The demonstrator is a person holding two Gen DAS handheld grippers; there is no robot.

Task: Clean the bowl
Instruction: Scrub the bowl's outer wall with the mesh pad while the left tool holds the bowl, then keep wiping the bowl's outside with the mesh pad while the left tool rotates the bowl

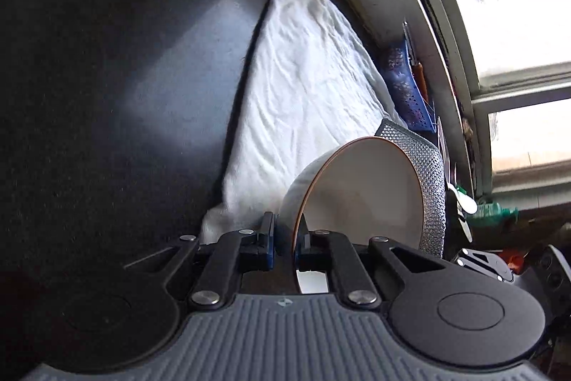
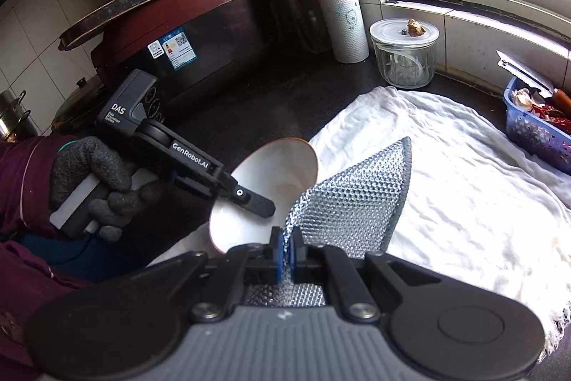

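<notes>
A white bowl [image 1: 360,188] with a thin orange rim is held tilted on its side above a white cloth [image 1: 303,77]. My left gripper [image 1: 287,238] is shut on the bowl's rim, one finger inside and one outside. In the right wrist view the bowl [image 2: 274,166] shows with the left gripper [image 2: 249,199] clamped on its near rim. My right gripper [image 2: 284,256] is shut on a silver mesh scouring cloth [image 2: 357,202], which lies against the bowl's right edge. The scouring cloth also shows behind the bowl in the left wrist view [image 1: 428,174].
The white cloth [image 2: 446,174] covers a dark counter [image 2: 249,102]. A glass jar [image 2: 405,52], a paper towel roll [image 2: 340,13] and a red cooker [image 2: 178,24] stand at the back. A blue basket [image 2: 535,124] of scraps sits under the window sill.
</notes>
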